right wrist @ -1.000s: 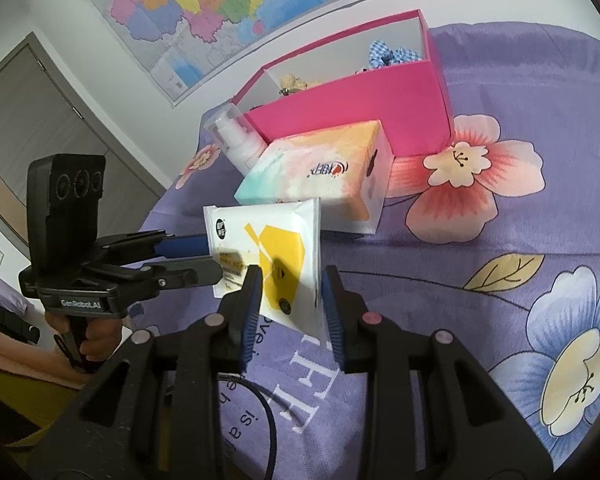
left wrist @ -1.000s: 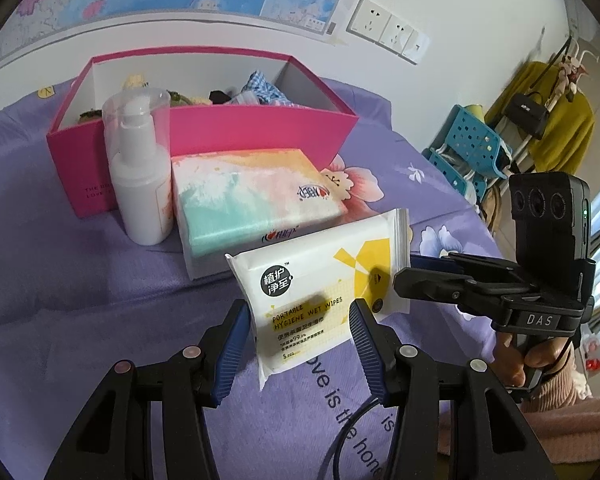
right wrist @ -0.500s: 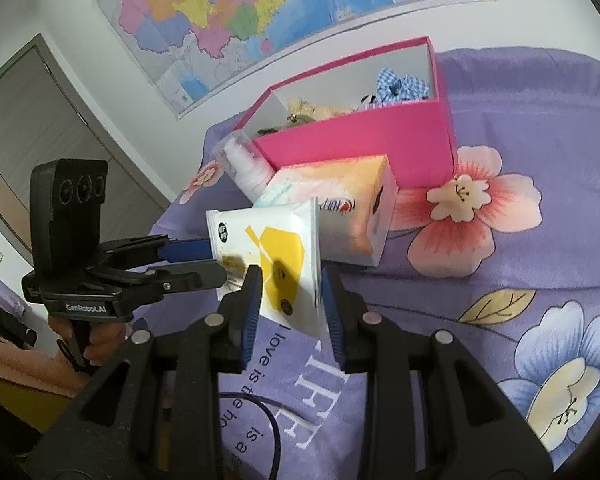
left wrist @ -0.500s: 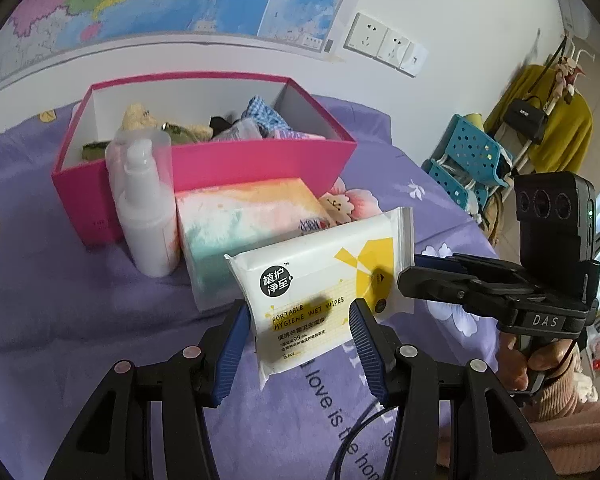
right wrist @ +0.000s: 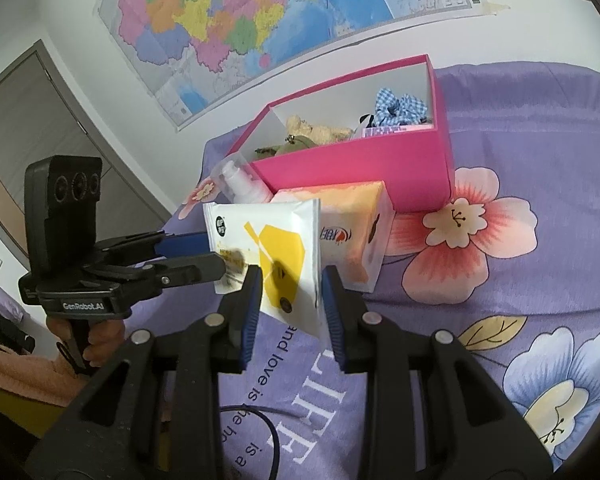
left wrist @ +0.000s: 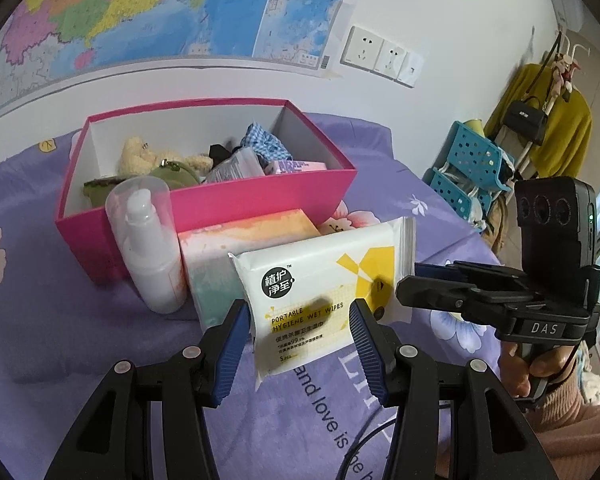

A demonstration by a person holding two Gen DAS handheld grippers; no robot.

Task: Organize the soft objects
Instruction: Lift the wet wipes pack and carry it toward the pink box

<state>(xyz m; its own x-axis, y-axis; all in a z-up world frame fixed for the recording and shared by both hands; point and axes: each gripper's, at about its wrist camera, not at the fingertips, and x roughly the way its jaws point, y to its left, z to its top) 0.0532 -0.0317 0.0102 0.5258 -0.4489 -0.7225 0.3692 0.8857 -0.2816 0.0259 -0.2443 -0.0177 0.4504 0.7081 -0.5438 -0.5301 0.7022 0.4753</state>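
A white and yellow wet wipes pack (left wrist: pixel 319 288) hangs in the air above the purple bedspread. My left gripper (left wrist: pixel 300 320) is shut on its lower edge. My right gripper (right wrist: pixel 292 288) is shut on its other side; the pack also shows in the right wrist view (right wrist: pixel 276 248). Behind it stands an open pink box (left wrist: pixel 204 200), which holds a cream plush toy (left wrist: pixel 140 156), a green soft item, a blue checked scrunchie (right wrist: pixel 399 108) and small packets. The box also shows in the right wrist view (right wrist: pixel 363 168).
A pastel tissue pack (left wrist: pixel 236 244) and a white pump bottle (left wrist: pixel 148 248) stand in front of the box. The bedspread (right wrist: pixel 539 280) has flower prints. A wall with a map and sockets is behind. Blue baskets (left wrist: pixel 467 168) and hanging clothes are at the right.
Both grippers have risen with the wipes pack between them. The view now looks down into the pink box, and its contents show more.
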